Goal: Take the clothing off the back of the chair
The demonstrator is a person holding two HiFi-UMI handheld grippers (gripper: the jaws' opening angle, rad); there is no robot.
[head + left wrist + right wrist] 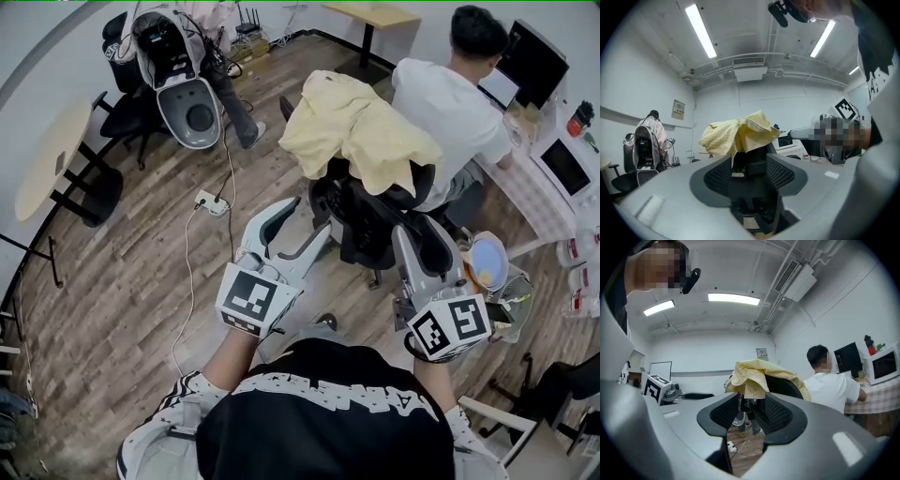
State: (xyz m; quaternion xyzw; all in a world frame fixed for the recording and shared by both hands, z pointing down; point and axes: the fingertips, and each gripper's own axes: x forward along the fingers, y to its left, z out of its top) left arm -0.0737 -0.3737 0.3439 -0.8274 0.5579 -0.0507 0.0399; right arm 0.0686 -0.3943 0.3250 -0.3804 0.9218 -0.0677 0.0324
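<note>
A pale yellow garment (356,127) is draped over the back of a black office chair (375,220) in the middle of the head view. My left gripper (302,225) is held level just short of the chair's left side, jaws apart with nothing between them. To its right, my right gripper (422,239) stands beside the chair's near right side, also open and empty. In the left gripper view the garment (736,133) shows beyond the jaws of the left gripper (749,171). In the right gripper view the garment (754,373) hangs ahead of the right gripper (751,411).
A person in a white shirt (450,103) sits at a desk right behind the chair. A power strip (212,202) and its cable lie on the wooden floor to the left. Another chair loaded with gear (183,75) stands at the back left, beside a round table (52,155).
</note>
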